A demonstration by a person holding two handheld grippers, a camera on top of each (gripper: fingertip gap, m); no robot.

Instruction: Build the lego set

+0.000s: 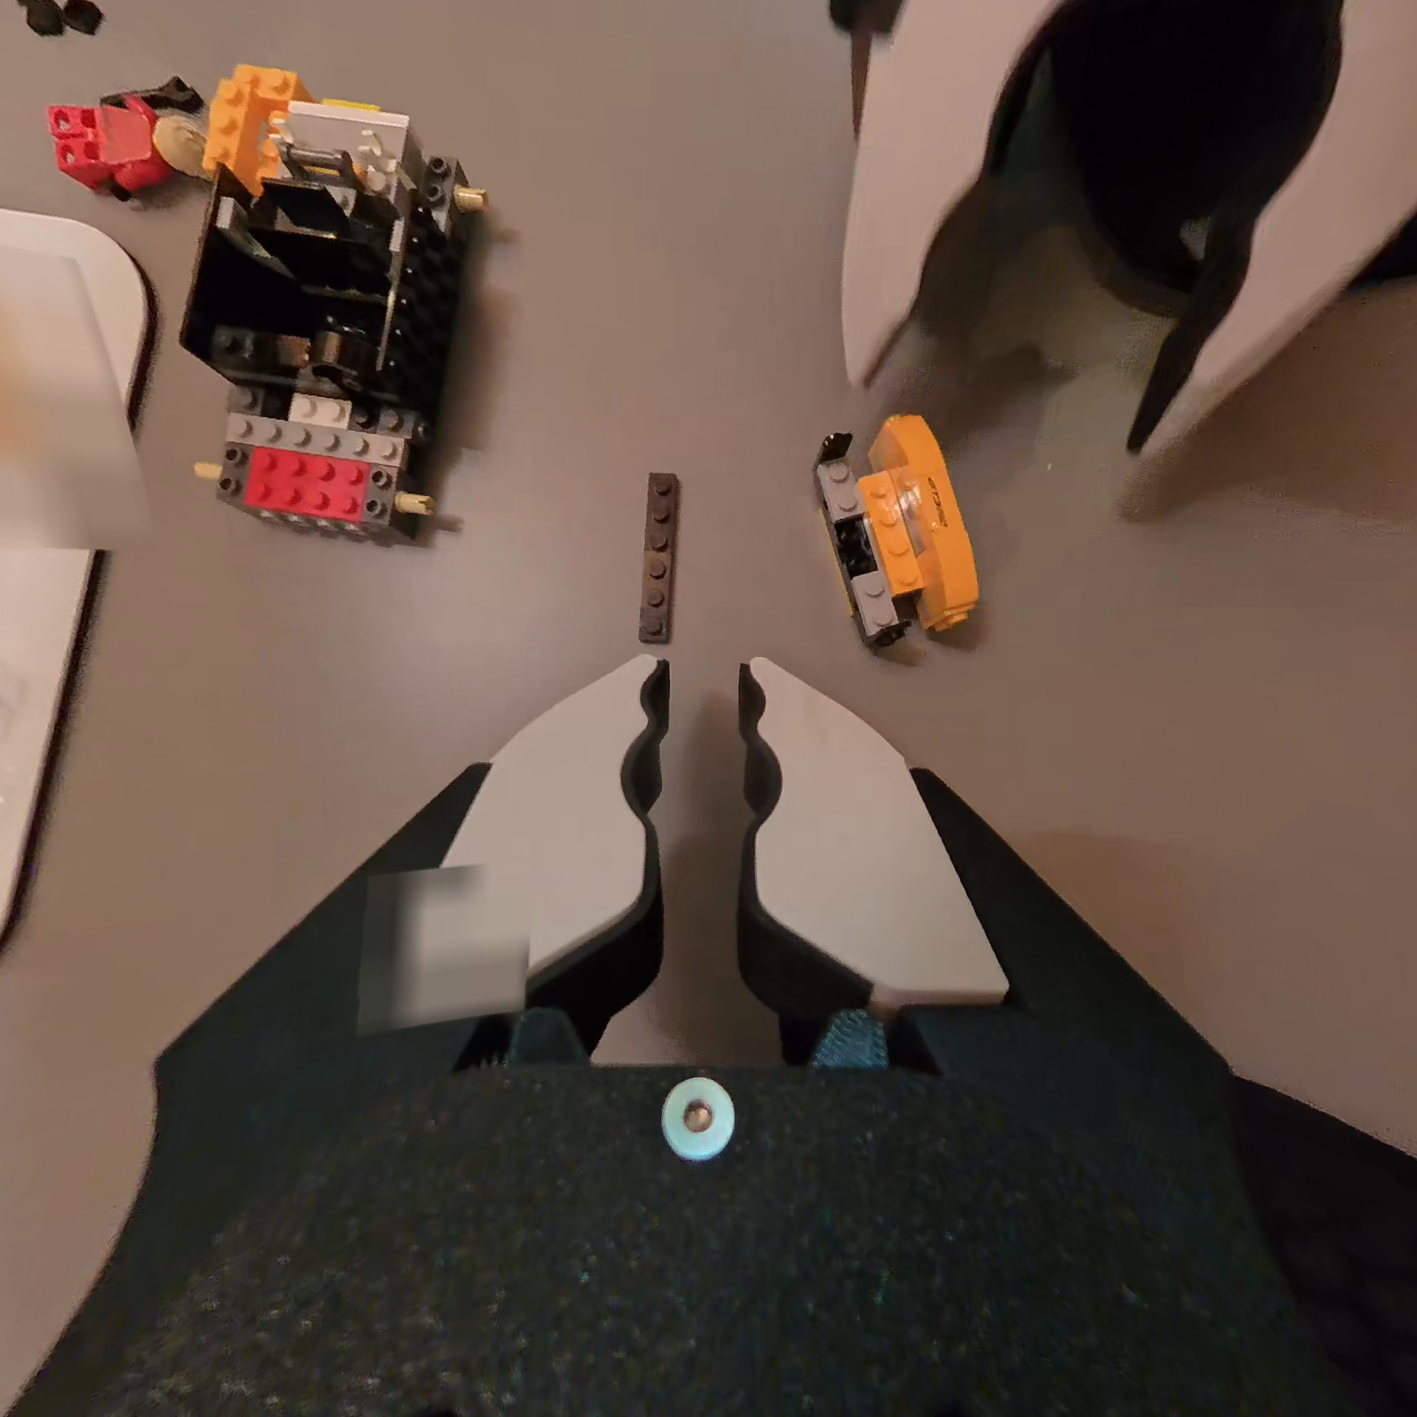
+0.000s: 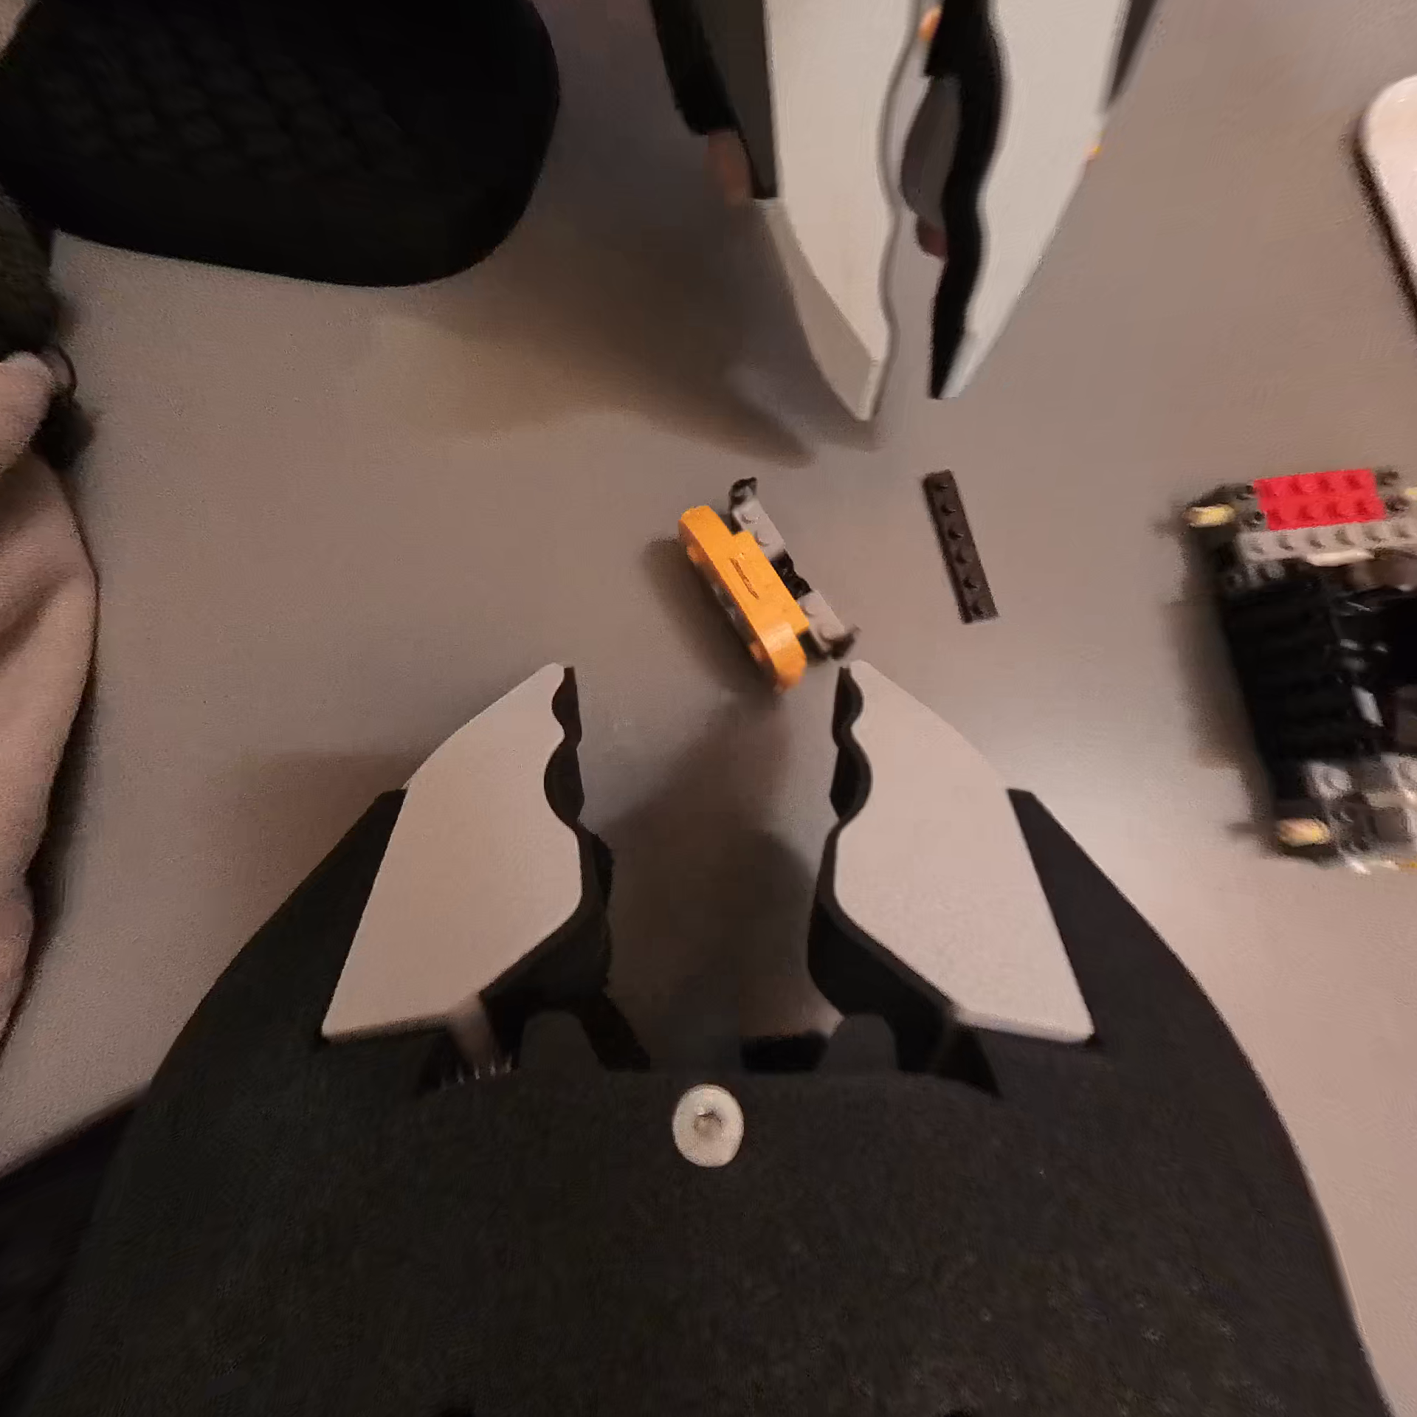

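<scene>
Black plate (image 1: 659, 557) lying flat on grey worktop (image 1: 690, 268), just ahead of left gripper (image 1: 703, 669), long axis pointing away from jaws. Left jaws sitting slightly apart, empty. Right gripper (image 2: 704, 675) hovering wide apart near orange piece (image 2: 742, 590); left nearer plate.

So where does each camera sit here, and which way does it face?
Left wrist view: on the left gripper, looking down along its open fingers at the grey table; black strip just ahead, chassis to the left, right gripper entering from the top.
Right wrist view: on the right gripper, looking down along its open fingers; orange part just ahead, left gripper opposite.
Shared: strip, orange part, chassis and table, seen from roughly opposite sides.
</scene>
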